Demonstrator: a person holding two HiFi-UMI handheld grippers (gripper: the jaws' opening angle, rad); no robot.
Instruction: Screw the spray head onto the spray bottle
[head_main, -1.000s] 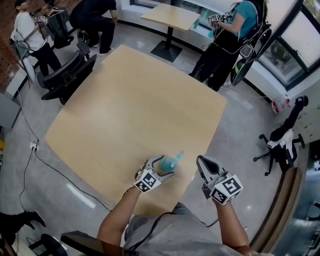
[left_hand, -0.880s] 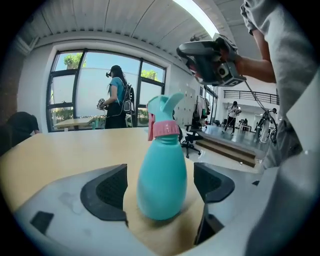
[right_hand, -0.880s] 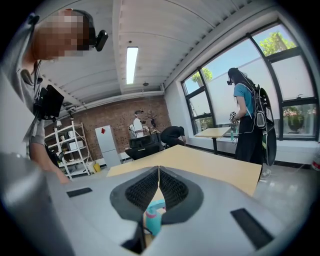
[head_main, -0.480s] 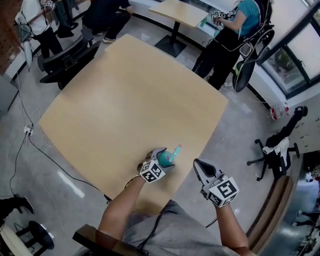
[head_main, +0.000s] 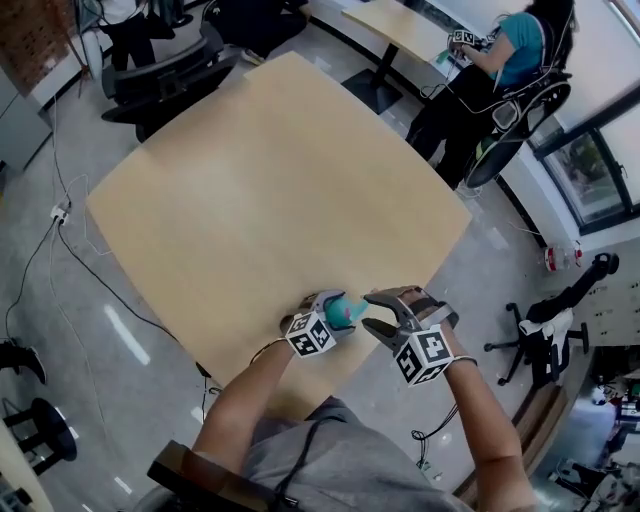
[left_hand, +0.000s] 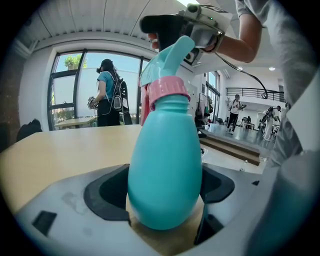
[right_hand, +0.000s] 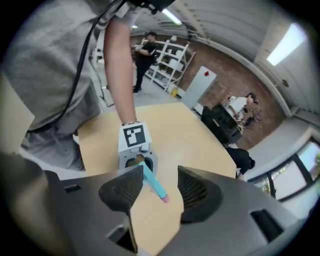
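Observation:
A teal spray bottle (left_hand: 165, 170) stands upright near the front edge of the wooden table (head_main: 260, 180). A pink collar (left_hand: 167, 92) and a teal spray head (left_hand: 170, 57) sit on its neck. My left gripper (left_hand: 165, 200) is shut on the bottle's body. In the head view the bottle (head_main: 345, 308) shows between the left gripper (head_main: 325, 315) and the right gripper (head_main: 380, 310). The right gripper (right_hand: 157, 187) hovers at the bottle's top, jaws opening. The spray head's nozzle (right_hand: 154, 184) lies between its pads without touching them.
The table's front edge (head_main: 330, 375) runs just under both grippers. A person (head_main: 500, 60) stands by a second table (head_main: 400, 25) at the back right. Chairs (head_main: 160, 75) stand at the back left, an office chair (head_main: 545, 320) at the right, and cables (head_main: 60, 260) lie on the floor at the left.
The right gripper has swung left from beside the table edge to the bottle's top, and its jaws have gone from shut to open. The left gripper keeps the bottle.

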